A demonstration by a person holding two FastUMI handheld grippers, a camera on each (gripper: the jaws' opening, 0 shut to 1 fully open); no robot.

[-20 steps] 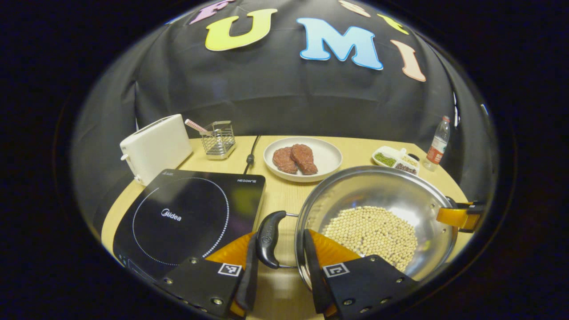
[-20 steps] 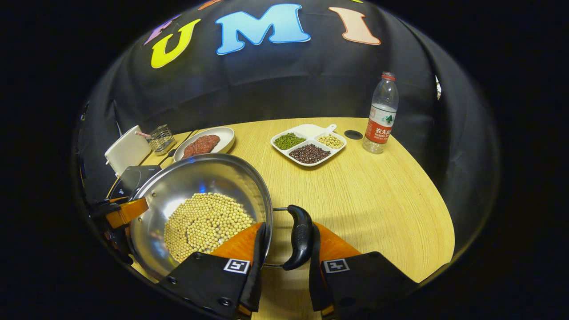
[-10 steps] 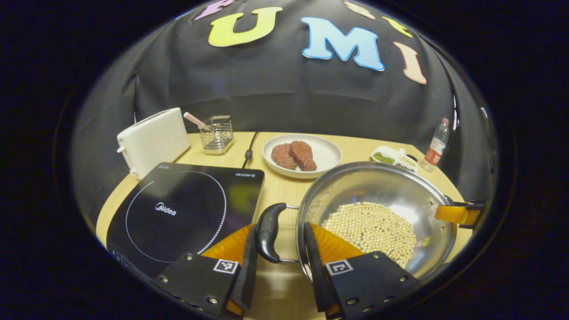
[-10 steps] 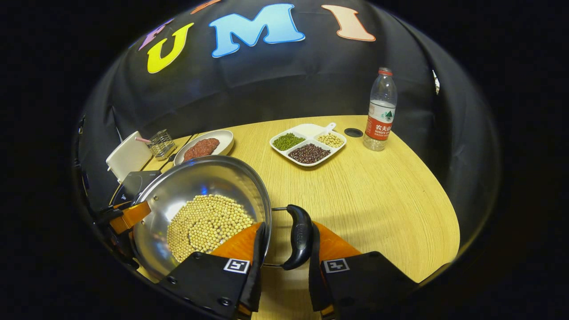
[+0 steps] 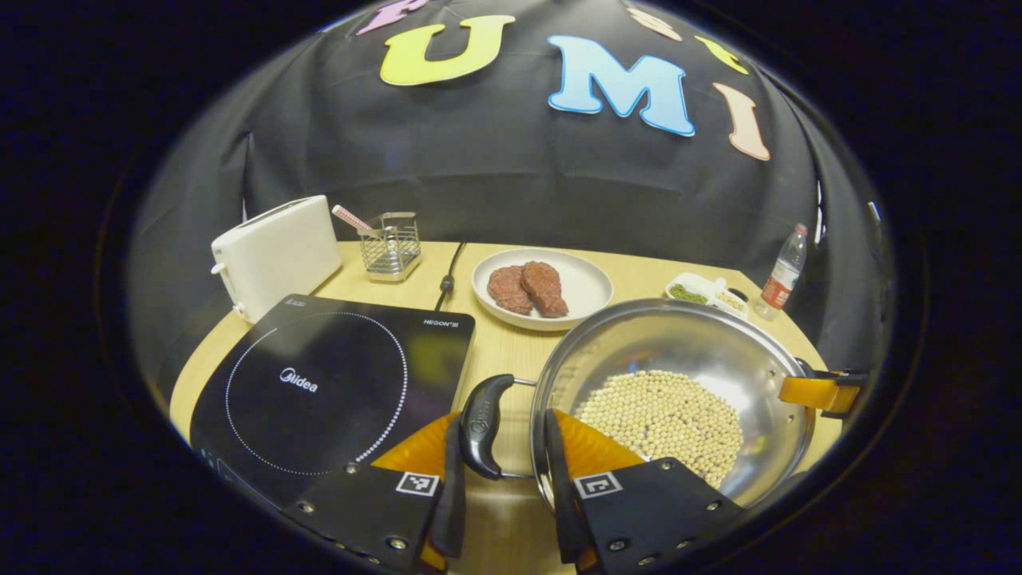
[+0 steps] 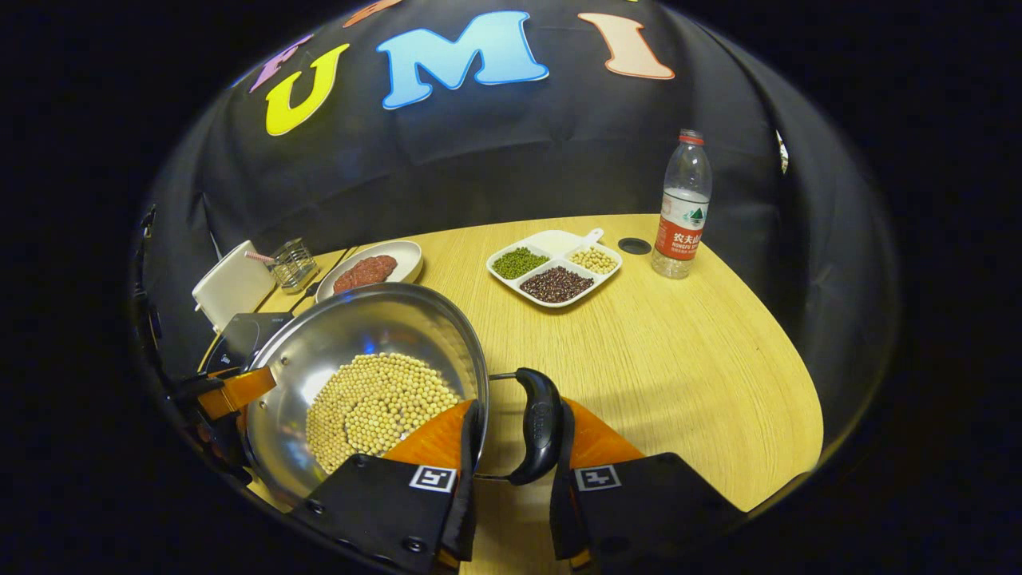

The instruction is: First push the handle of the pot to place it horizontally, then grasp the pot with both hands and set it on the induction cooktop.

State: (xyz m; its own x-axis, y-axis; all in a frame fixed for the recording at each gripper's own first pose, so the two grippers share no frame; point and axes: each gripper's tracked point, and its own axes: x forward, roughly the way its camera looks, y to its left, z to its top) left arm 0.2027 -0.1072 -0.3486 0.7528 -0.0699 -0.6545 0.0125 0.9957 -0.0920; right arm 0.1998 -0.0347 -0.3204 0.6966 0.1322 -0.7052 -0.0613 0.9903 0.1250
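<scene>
Your pale wood-grain desk (image 6: 687, 351) stands before the booth's black cloth wall. In the left gripper view your left claw (image 5: 499, 511) brackets the pot's black loop handle (image 5: 481, 423): one finger runs against the handle's outer side, the other against the pot's rim, though you cannot tell from here whether both truly press. In the right gripper view your right claw (image 6: 511, 511) stands the same way about the opposite handle (image 6: 540, 423), one finger along the rim, the other tight beside the curved black grip. The left claw also shows there at the pot's far side.

The pot (image 5: 679, 351) is round, shiny steel, shallow-walled, and holds a bed of pale round beans (image 5: 663, 415). It sits just right of the induction cooktop (image 5: 319, 383), a flat glossy black slab with a dotted ring; whether the pot rests on the desk or is lifted, you cannot tell.

Farther out stand a white toaster (image 5: 275, 255), a wire basket (image 5: 390, 243), and a white plate (image 5: 587, 283) holding two reddish meat pieces (image 5: 528, 287). A divided white dish (image 6: 555, 275) carries green, dark and pale beans in separate compartments, with a clear plastic bottle (image 6: 680, 208) upright beside it.
</scene>
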